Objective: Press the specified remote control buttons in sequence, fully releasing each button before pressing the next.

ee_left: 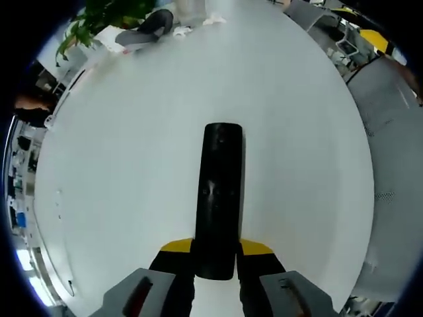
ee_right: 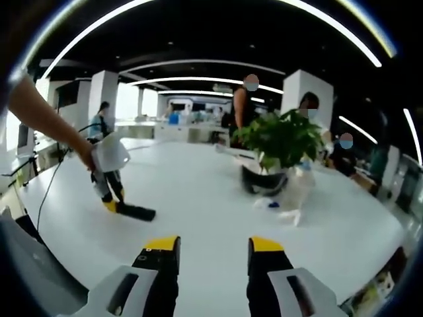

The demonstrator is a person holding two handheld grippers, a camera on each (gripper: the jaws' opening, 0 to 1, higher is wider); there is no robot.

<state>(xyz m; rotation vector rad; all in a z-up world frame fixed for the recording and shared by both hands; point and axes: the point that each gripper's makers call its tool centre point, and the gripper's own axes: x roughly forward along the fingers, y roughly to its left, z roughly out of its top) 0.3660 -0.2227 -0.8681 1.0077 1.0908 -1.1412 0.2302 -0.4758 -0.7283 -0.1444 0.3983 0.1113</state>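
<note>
Remote control (ee_left: 219, 198) is lying in the left claw (ee_left: 216, 254), clamped at its near end above the white desk (ee_left: 132, 132); right claw (ee_right: 213, 254) is hanging apart.

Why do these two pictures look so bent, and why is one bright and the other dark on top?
Both come through fisheye lenses. In the right gripper view the ceiling light strips bow into arcs above a dark ceiling, and the potted plant looks soft. In the left gripper view the white table bulges and glares evenly, so the black remote control held in the left tool shows little button detail.
</note>
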